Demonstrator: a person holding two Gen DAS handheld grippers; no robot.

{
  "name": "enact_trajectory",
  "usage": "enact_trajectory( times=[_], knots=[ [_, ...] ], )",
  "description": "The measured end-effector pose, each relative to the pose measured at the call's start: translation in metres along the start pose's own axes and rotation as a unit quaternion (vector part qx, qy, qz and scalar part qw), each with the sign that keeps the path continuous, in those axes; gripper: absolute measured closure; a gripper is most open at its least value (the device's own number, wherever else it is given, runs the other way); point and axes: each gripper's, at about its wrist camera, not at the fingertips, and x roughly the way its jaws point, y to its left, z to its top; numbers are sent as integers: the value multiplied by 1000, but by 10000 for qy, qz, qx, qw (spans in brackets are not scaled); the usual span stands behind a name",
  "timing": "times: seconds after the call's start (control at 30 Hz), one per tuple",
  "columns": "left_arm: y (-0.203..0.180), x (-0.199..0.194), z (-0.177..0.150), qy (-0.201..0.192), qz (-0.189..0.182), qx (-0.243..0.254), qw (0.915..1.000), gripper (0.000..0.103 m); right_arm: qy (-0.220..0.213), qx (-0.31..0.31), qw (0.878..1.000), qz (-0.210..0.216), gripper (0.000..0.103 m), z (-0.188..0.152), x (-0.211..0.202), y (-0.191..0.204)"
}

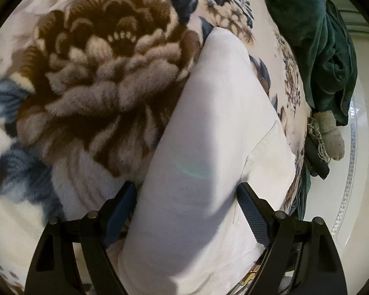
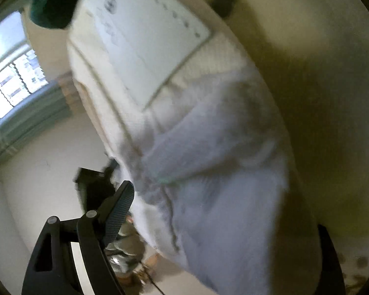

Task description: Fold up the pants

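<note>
1. Spread underneath: a fleecy floral blanket (image 1: 93, 73), big brown bloom and blue leaves on cream.
2. Laid across that blanket, running away from the camera: white pants (image 1: 209, 132), smooth, one seam showing.
3. Spread wide, one finger on each side of the pants, not closed on the cloth: left gripper (image 1: 187, 211).
4. At the blanket's far right edge: crumpled dark green fabric (image 1: 315, 39), a grey sock (image 1: 330, 135) below it.
5. Blurred right view: white cloth over right gripper (image 2: 209, 211); grip state impossible to tell.
6. Beyond: window (image 2: 9, 78), pale floor (image 2: 41, 162).
</note>
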Motion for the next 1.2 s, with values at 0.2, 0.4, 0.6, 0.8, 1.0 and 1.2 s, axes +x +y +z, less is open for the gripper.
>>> enact_trajectory(
  times=[0.2, 0.4, 0.6, 0.8, 1.0, 1.2],
  knots=[
    [-1, 7, 2, 111, 15, 85, 9999, 18, -755, -674, 9939, -431, 17, -4, -23, 14],
    [-3, 9, 2, 64, -12, 164, 9998, 18, -213, -856, 9953, -401, 35, 4, -9, 21],
    [-17, -5, -12, -267, -50, 649, 9975, 69, -521, -1098, 9912, -516, 69, -16, -19, 30],
    [-38, -44, -18, -611, -234, 808, 9946, 81, -677, -1575, 9824, -738, 74, -39, -23, 77],
    [-57, -93, 2, -1052, -416, 960, 9889, 81, -758, -2084, 9730, -636, 74, -45, -22, 155],
    [-52, -142, 80, -1381, -681, 1028, 9827, 81, -923, -2370, 9657, -531, 74, -24, 10, 243]
  ],
)
